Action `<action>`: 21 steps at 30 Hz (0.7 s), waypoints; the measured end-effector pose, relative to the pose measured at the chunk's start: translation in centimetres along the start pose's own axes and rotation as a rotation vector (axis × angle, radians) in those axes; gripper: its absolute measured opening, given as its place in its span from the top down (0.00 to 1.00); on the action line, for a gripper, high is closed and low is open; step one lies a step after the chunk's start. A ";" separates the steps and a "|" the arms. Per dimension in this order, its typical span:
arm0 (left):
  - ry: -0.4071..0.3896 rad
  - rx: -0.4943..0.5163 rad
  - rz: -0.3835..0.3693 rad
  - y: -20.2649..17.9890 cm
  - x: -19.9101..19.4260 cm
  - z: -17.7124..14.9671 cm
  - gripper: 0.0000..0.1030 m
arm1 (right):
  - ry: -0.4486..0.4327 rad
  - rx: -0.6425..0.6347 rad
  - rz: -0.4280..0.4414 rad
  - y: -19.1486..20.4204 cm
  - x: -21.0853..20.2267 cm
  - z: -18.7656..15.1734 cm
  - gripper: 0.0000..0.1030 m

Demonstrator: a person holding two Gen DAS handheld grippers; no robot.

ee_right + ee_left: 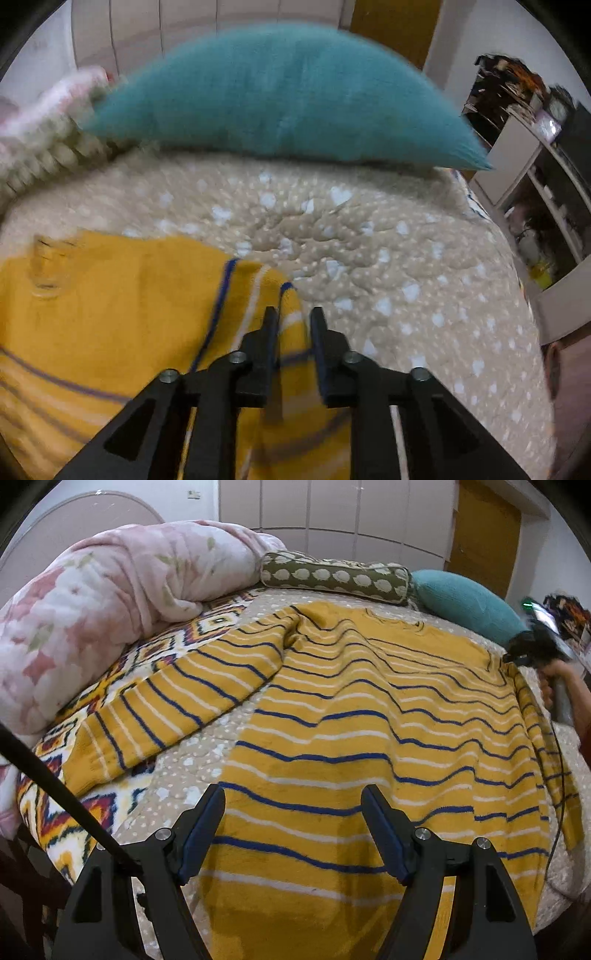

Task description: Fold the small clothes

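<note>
i am pinching the soft, floppy striped sweater (110, 302) at its shoulder fold with my right tongs (293, 321), left tongs (293, 797) hovering released above its hem.

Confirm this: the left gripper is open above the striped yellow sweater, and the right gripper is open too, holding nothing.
Not quite. The left gripper is open above the sweater, but the right gripper is not empty: the right wrist view shows its jaws nearly closed on a fold of the sweater's edge, near the teal pillow.

Open left gripper (293, 801) above striped sweater (369, 716)
</note>
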State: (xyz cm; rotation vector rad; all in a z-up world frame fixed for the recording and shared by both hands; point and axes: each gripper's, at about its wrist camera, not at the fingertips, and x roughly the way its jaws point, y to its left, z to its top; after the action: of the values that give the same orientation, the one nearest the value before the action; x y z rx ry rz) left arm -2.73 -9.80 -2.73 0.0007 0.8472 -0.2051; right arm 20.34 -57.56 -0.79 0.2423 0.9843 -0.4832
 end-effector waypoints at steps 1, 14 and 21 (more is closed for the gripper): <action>-0.002 -0.006 0.004 0.3 -0.2 -0.1 0.27 | -0.021 0.020 0.051 -0.6 -1.7 -0.8 0.69; -0.016 -0.077 -0.026 1.5 -4.5 -1.7 0.27 | 0.113 -0.056 0.588 -2.1 -15.4 -26.0 0.49; -0.039 -0.100 -0.029 1.1 -6.9 -1.9 0.25 | 0.032 -0.061 0.590 0.9 -15.5 -31.1 0.42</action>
State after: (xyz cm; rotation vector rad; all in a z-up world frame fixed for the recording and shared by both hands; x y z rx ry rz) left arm -8.42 -7.35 1.06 -0.1091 0.8179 -0.1886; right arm -9.33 -39.75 -4.47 0.4673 0.9051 0.0892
